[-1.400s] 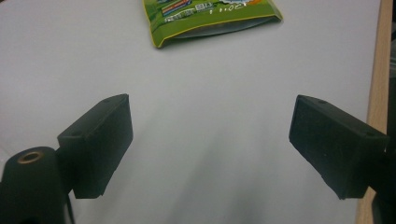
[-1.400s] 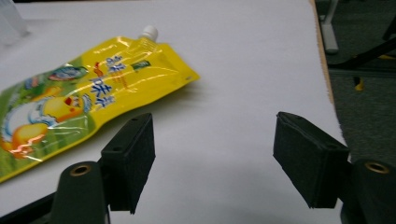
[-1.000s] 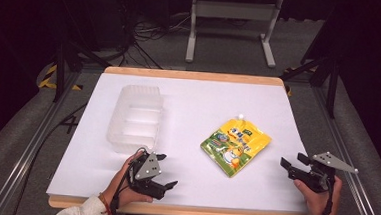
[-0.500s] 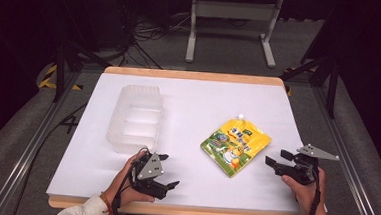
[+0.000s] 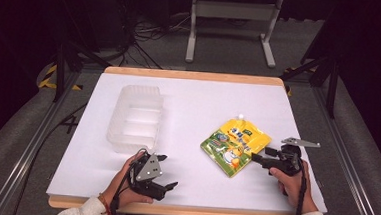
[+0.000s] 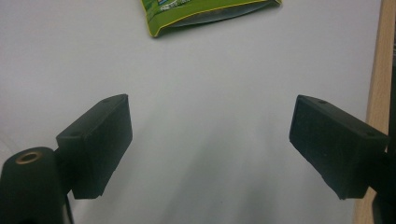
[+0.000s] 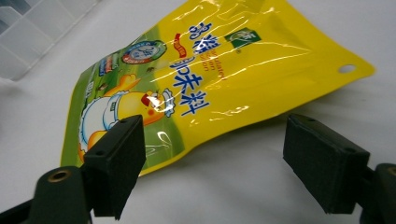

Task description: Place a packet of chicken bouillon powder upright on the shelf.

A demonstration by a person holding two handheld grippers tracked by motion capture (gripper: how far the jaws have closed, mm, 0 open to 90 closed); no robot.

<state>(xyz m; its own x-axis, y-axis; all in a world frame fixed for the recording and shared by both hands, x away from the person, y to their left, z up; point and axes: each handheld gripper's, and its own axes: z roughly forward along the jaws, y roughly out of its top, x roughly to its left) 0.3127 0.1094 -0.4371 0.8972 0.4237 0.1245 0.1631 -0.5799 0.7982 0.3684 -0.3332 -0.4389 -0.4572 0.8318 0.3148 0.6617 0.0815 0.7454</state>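
Fingers of right gripper (image 5: pixel 259 158) spread wide, just beside near edge of yellow snack pouch (image 5: pixel 234 145) lying flat on white table (image 5: pixel 193 112); left gripper (image 5: pixel 166 188) likewise spread, well apart from pouch; clear plastic tray (image 5: pixel 135 116) left of pouch.

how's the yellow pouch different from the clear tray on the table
The pouch is bright yellow and green with printed art; the tray is colourless and see-through. The pouch lies flat and askew by the right gripper; the tray stands squarer, walled, at the left. Both rest untouched on the white table.
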